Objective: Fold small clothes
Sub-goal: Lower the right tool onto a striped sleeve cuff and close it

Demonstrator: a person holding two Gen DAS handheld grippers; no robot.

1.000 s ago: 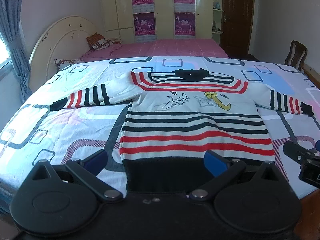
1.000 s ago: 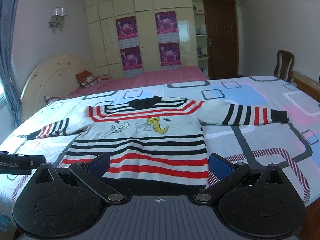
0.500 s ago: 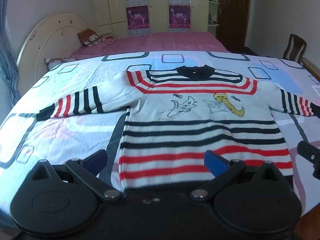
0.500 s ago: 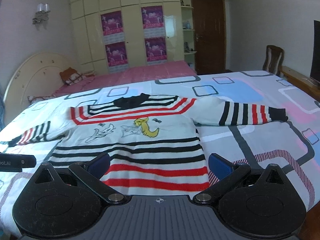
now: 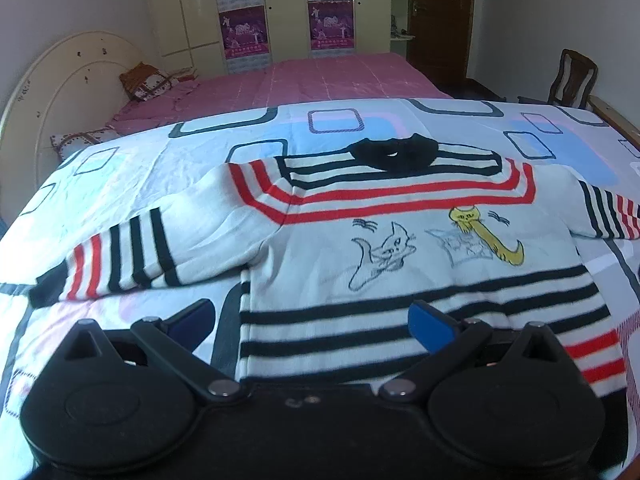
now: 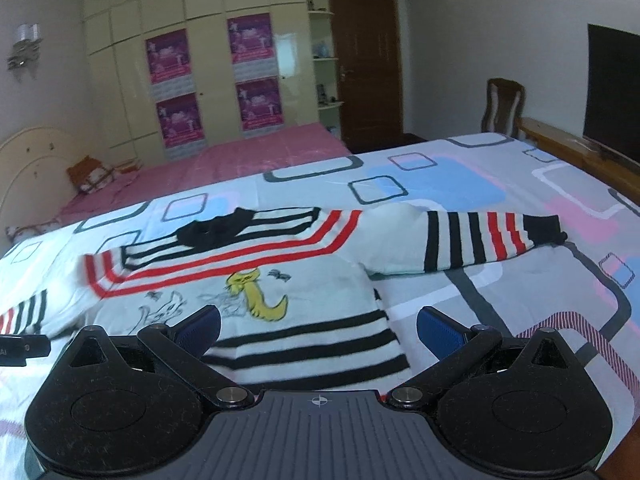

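Currently, left wrist view: my left gripper [image 5: 312,320] hangs low over the near part of a child's striped sweater [image 5: 400,248], jaws spread wide, nothing between them. The left blue pad sits over the patterned bedsheet [image 5: 132,176] just outside the sweater's side seam; the right pad is over the black-striped body. The sweater lies flat, front up, on the bedsheet, black collar [image 5: 394,154] at the far end. Its left sleeve [image 5: 120,256] stretches out sideways, banded black and red, ending in a dark cuff. Two cat drawings are on the chest, an outlined one and a yellow cat [image 5: 486,236]. Beyond the sheet lie a pink bedspread [image 5: 304,80], a cream headboard [image 5: 60,88] with a pillow [image 5: 146,80] near it, a poster-covered wardrobe [image 5: 280,8], a dark door [image 5: 440,16] and a wooden chair [image 5: 574,76].

Right wrist view: my right gripper [image 6: 318,330] is likewise wide open and empty. Its left pad hovers over the sweater's [image 6: 280,304] chest near the yellow cat [image 6: 256,294]; its right pad is over bare bedsheet [image 6: 460,176] just past the sweater's edge. The right sleeve [image 6: 472,240] extends outward, its dark cuff resting on the sheet. I cannot tell whether the pads touch the fabric. A black piece of the left gripper [image 6: 20,350] shows at the left frame edge. A dark screen [image 6: 612,92] stands at far right and a chair [image 6: 502,106] near the door [image 6: 368,64].
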